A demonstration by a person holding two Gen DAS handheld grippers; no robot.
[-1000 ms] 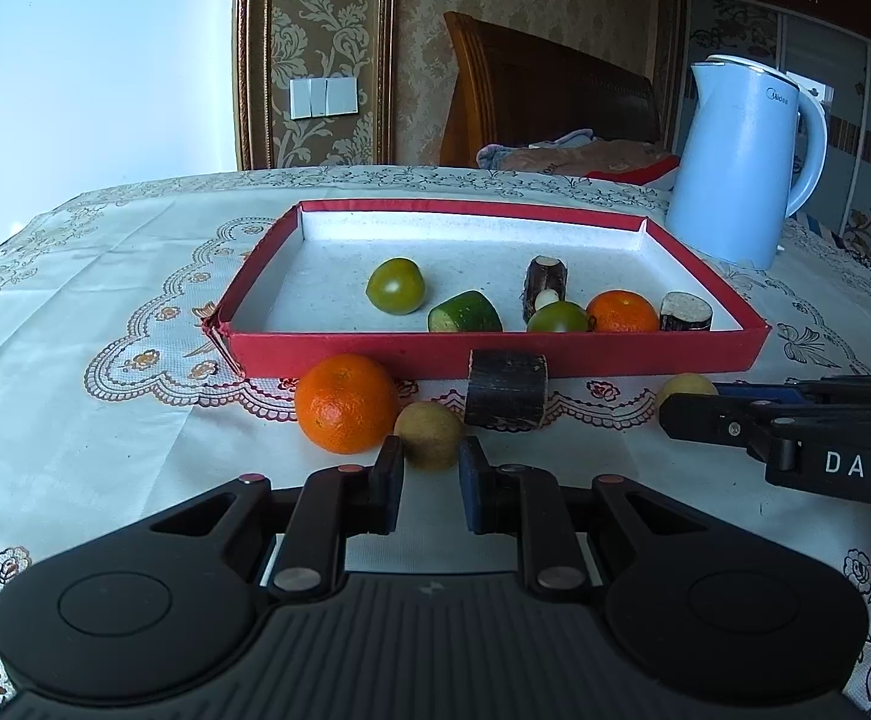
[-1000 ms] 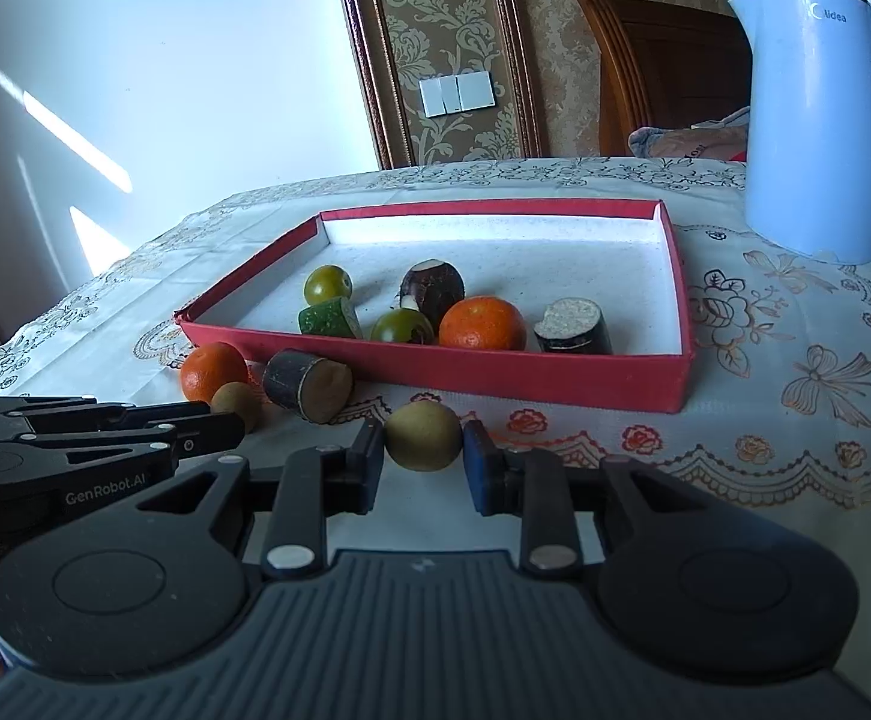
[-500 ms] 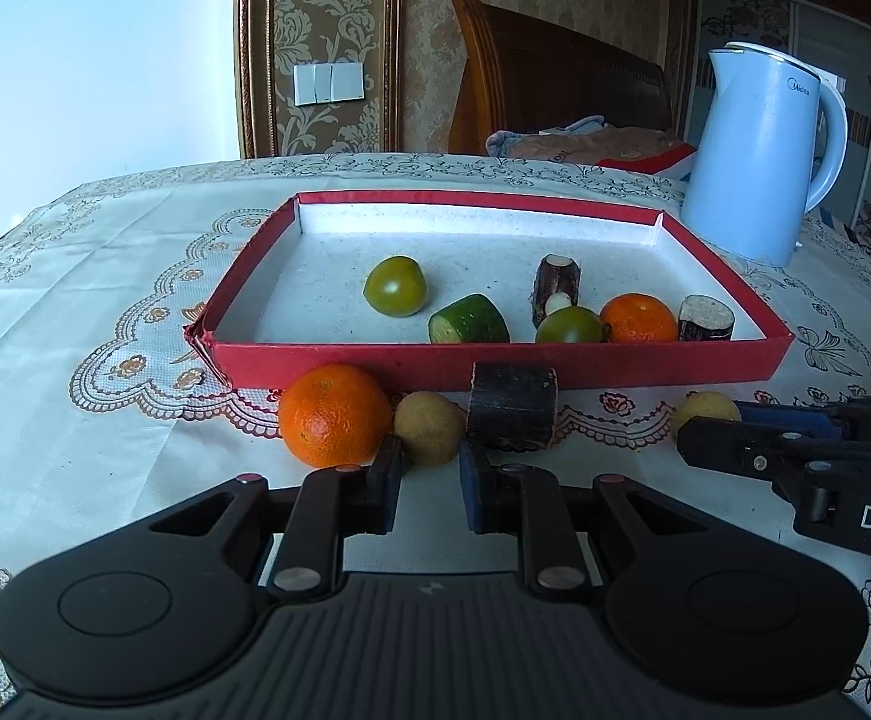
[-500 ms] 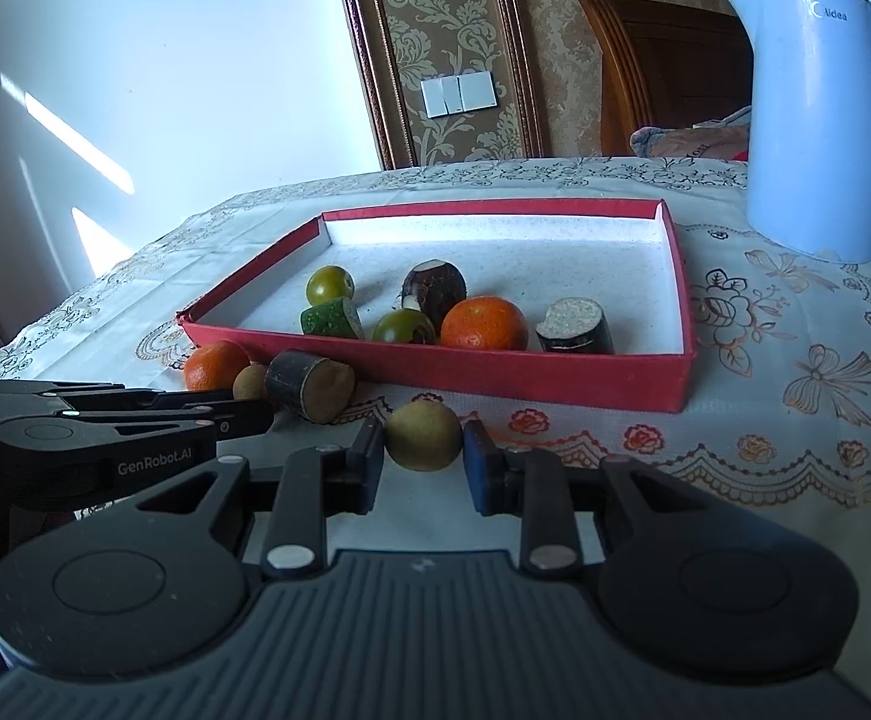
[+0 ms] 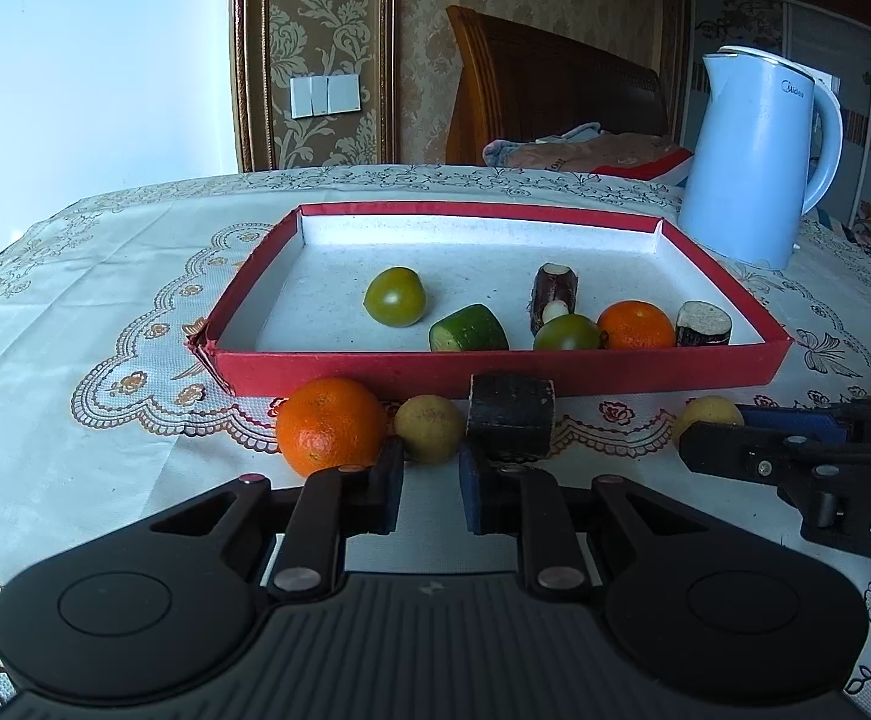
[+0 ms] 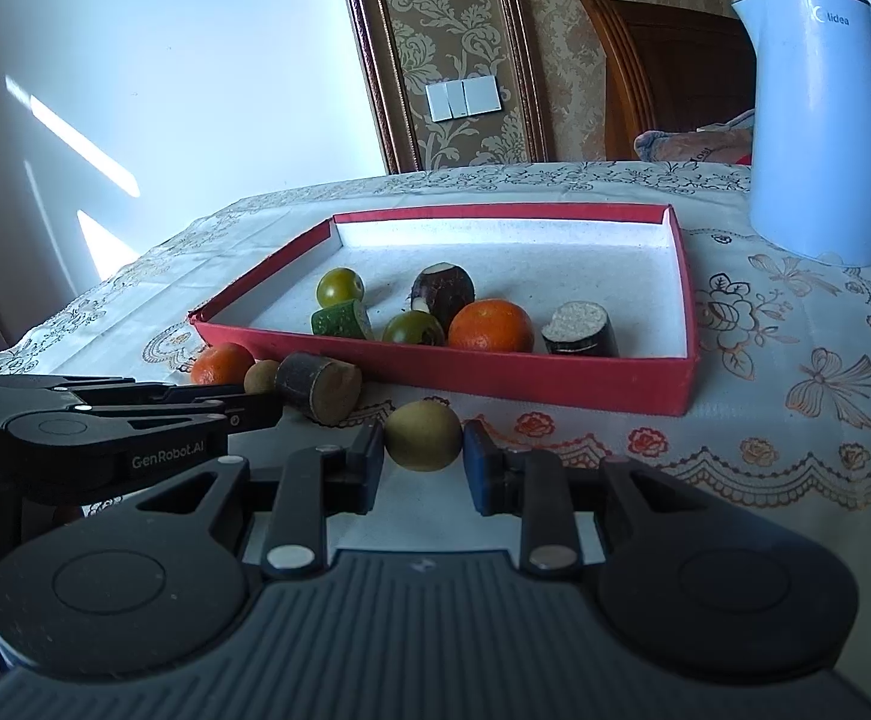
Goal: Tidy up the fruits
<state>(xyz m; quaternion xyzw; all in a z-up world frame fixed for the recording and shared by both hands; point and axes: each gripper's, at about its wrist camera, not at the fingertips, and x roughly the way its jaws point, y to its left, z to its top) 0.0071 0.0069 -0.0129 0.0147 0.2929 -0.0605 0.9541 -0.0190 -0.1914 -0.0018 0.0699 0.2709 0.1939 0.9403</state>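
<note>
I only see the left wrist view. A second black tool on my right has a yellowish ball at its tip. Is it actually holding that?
Observer: Yes. In the right wrist view, the right gripper has both pads pressed against the small yellow-brown fruit, just in front of the red tray.
Operator: And the dark block near my own fingers, what is it?
Observer: A cut stalk piece. From the right side its cut face shows, and it is pale tan inside.
</note>
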